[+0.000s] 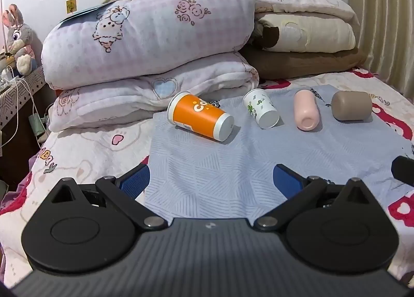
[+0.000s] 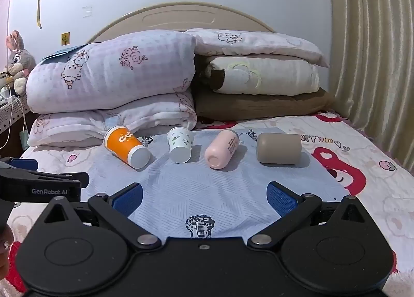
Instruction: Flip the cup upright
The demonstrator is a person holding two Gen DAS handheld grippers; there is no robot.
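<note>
Several cups lie on their sides in a row on a pale blue cloth (image 1: pixel 207 167) (image 2: pixel 207 183) on the bed: an orange paper cup (image 1: pixel 199 116) (image 2: pixel 125 147), a white paper cup with green print (image 1: pixel 261 108) (image 2: pixel 180 144), a pink cup (image 1: pixel 306 109) (image 2: pixel 222 149) and a taupe cup (image 1: pixel 352 105) (image 2: pixel 279 148). Their bases face me. My left gripper (image 1: pixel 211 180) is open and empty, short of the orange cup. My right gripper (image 2: pixel 204 196) is open and empty, short of the white and pink cups. The left gripper's body shows at the left of the right wrist view (image 2: pixel 38 185).
Folded quilts (image 1: pixel 145 46) (image 2: pixel 111 85) and pillows (image 1: pixel 302 46) (image 2: pixel 261 77) are stacked right behind the cups against the headboard. A stuffed rabbit (image 1: pixel 19 38) sits on a side table at the far left with cables. A curtain (image 2: pixel 375 64) hangs at the right.
</note>
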